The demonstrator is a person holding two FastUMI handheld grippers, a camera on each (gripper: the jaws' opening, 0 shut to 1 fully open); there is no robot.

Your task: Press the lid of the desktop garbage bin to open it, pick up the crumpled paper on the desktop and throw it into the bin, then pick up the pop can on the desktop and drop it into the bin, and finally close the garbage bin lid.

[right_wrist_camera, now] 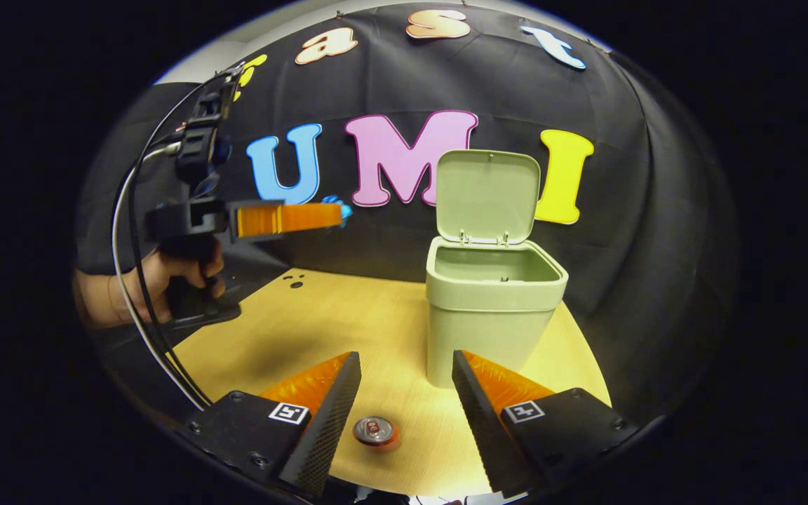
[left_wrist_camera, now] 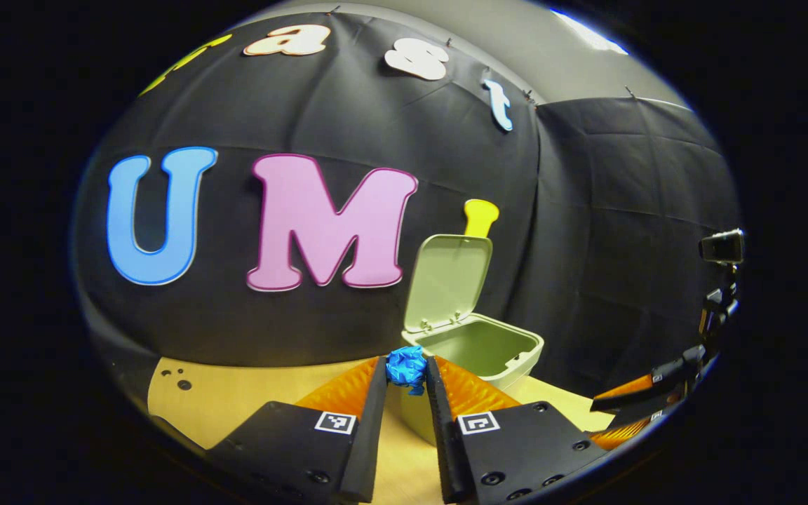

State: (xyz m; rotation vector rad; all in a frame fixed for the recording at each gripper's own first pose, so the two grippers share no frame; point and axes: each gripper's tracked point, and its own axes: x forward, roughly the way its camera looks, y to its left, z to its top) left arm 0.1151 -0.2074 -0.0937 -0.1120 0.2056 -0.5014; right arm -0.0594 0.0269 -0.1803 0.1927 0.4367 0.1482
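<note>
A: State the condition of each tool.

B: The left gripper [left_wrist_camera: 407, 370] pinches the crumpled paper [left_wrist_camera: 406, 368] between its fingertips, raised well above the table [right_wrist_camera: 348, 315], short of the bin [right_wrist_camera: 492, 308]. The right gripper [right_wrist_camera: 404, 393] is spread with nothing between its fingers, hovering over the can [right_wrist_camera: 376, 430] near the table's front edge.

A: Procedure for the step in hand?

B: Carry the paper over the bin's mouth, centre it inside the rim, then release. Stay forward of the lid [right_wrist_camera: 488, 196], which stands upright at the back on its hinge; a knock could probably tip it closed.

A: Material notes?

B: The paper is a small, blue, wrinkled wad, likely light and springy, so it may cling to a pad on release. The bin is smooth pale-green plastic, squarish with rounded corners. The can is metal, upright, its round top facing up. The table is light wood grain.
</note>
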